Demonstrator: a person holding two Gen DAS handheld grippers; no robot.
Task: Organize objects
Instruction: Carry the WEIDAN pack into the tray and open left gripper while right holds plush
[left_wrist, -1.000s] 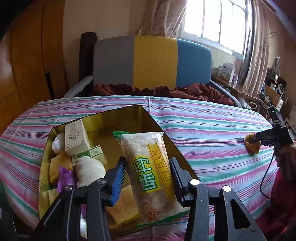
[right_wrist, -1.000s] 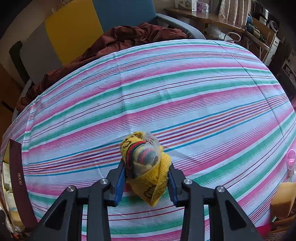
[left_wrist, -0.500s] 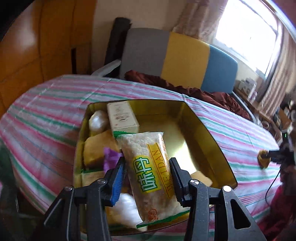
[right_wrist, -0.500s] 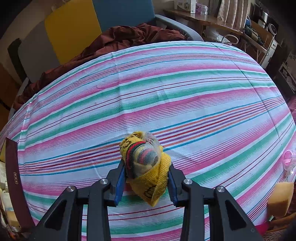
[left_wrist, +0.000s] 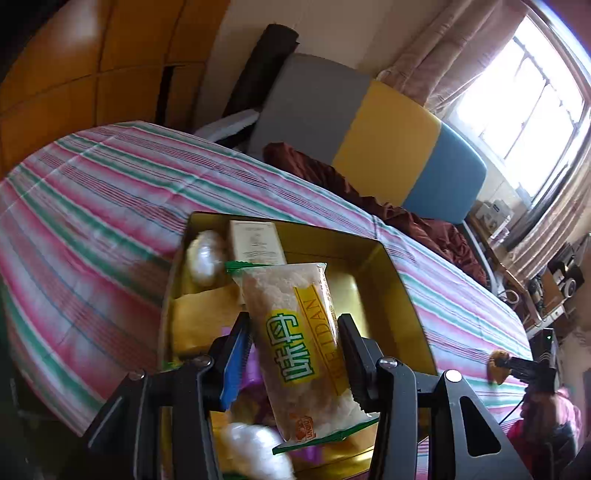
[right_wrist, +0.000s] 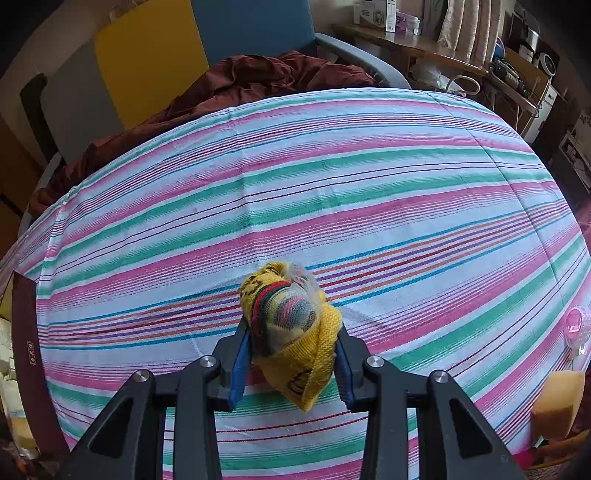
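Left gripper (left_wrist: 295, 356) pinching a clear snack packet (left_wrist: 301, 343) with a yellow-green label, jaws pressed on its sides, packet hanging over the gold tin box (left_wrist: 400, 291) just ahead of and below the fingers. Box partly filled: to the left of the packet a white wrapped ball (left_wrist: 205, 254), a white carton (left_wrist: 256, 242), a tan block (left_wrist: 201, 319), something purple (left_wrist: 255, 369) under the jaws, another white wrapped piece (left_wrist: 255, 446) nearest the tool. Right half of the box floor beyond the packet looks bare, so room left. Packet not yet released

Right gripper (right_wrist: 290, 360) clamped on a rolled yellow knit sock (right_wrist: 291, 328) in clear wrap, low over the striped tablecloth (right_wrist: 332, 177), well apart from the box, whose dark outer wall (right_wrist: 26, 350) sits at the far left of this tool. Right of the tool: a tan sponge-like block (right_wrist: 557, 398) and a pink plastic item (right_wrist: 576, 328) at the cloth edge, both outside the box

Judgement: roughly midway; packet, sock and those two strays left to place
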